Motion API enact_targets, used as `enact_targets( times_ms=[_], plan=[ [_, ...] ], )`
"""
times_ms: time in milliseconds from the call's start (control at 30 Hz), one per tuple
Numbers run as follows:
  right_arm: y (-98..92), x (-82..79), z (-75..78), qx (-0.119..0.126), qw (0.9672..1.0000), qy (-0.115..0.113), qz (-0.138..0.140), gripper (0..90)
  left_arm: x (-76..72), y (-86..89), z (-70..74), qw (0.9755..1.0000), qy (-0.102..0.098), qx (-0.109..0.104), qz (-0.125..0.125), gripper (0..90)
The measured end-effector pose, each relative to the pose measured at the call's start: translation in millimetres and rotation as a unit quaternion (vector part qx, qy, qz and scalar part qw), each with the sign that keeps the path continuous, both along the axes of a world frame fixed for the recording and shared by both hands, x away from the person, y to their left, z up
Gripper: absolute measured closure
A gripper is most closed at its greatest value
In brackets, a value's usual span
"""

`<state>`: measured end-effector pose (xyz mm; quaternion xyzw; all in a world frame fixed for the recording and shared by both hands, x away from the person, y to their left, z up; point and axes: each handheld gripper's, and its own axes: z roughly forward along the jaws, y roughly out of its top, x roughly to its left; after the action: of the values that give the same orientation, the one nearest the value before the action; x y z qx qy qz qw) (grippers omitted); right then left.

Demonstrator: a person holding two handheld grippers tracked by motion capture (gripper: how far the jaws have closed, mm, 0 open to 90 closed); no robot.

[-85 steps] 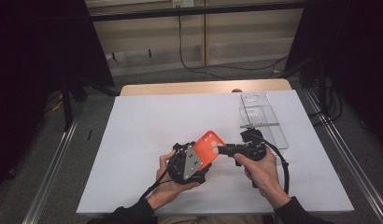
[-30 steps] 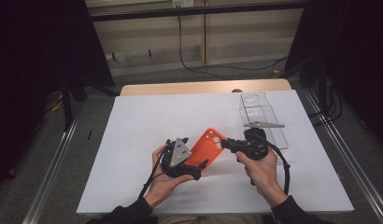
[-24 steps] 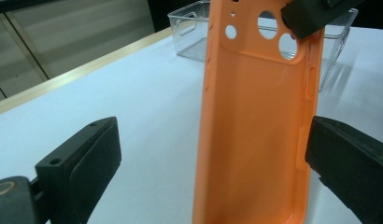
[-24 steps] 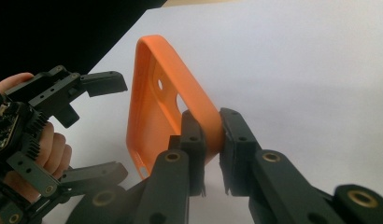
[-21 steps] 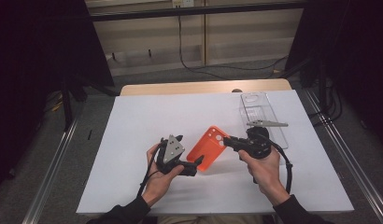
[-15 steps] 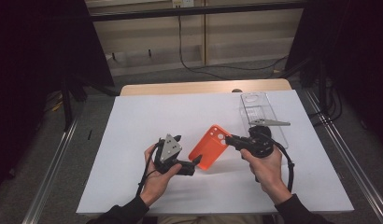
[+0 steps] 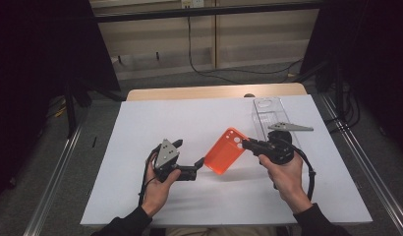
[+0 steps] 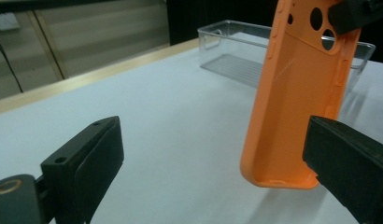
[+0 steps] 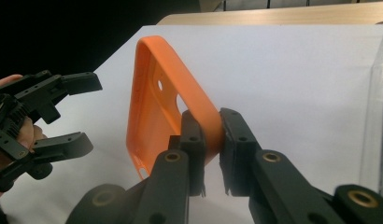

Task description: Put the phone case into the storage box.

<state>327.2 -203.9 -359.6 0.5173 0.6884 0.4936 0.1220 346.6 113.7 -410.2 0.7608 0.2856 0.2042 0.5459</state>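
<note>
The right gripper [image 9: 210,140] has its fingers [image 9: 193,135] pinched on the camera-hole end of an orange phone case [image 7: 225,150], which hangs tilted above the white desk [image 7: 140,123]. The left gripper [image 8: 213,158] has fingers [image 8: 94,154] spread wide, the case's lower end just beside one finger. A clear plastic tray [image 7: 268,110] sits beyond the right fingers.

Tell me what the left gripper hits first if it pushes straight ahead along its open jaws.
Probably the orange phone case: the left gripper points at its lower end, with one jaw already beside that edge. The right gripper holds the case off the table. Depth is unclear.
</note>
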Motion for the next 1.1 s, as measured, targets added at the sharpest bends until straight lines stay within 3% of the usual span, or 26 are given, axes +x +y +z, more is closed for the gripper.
enact_targets(
  times_ms=[167,300,600,700,933,1033,1100],
  plan=[
    [-5.3,-1.6,5.8,-0.007,0.9998,-0.017,-0.004,80.4,-1.2,6.7,-2.1,0.9997,-0.017,-0.019,0.008,5.0],
    [-8.7,-2.1,8.2,-0.008,0.9996,-0.027,-0.007,80.4,-3.1,10.7,-4.7,0.9996,-0.004,-0.029,-0.004,4.5],
    [-13.6,-2.2,11.2,-0.018,0.9989,-0.043,-0.009,80.4,-5.9,23.8,-9.0,0.9997,-0.002,-0.021,0.013,4.1],
    [-14.4,-2.3,12.0,-0.020,0.9987,-0.046,-0.011,80.3,-9.0,28.7,-7.8,0.9996,-0.015,-0.017,0.016,4.1],
    [-16.8,-1.5,14.0,-0.029,0.9980,-0.054,-0.013,80.3,-12.7,45.6,-6.4,0.9988,-0.024,-0.036,0.025,3.6],
    [-19.1,-0.3,15.0,-0.033,0.9977,-0.058,-0.016,80.3,-14.1,53.5,-7.1,0.9984,-0.030,-0.047,0.013,3.5],
    [-21.4,0.4,16.0,-0.031,0.9977,-0.059,-0.018,80.3,-14.4,58.5,-9.0,0.9984,-0.030,-0.041,0.026,3.5]
  ],
)
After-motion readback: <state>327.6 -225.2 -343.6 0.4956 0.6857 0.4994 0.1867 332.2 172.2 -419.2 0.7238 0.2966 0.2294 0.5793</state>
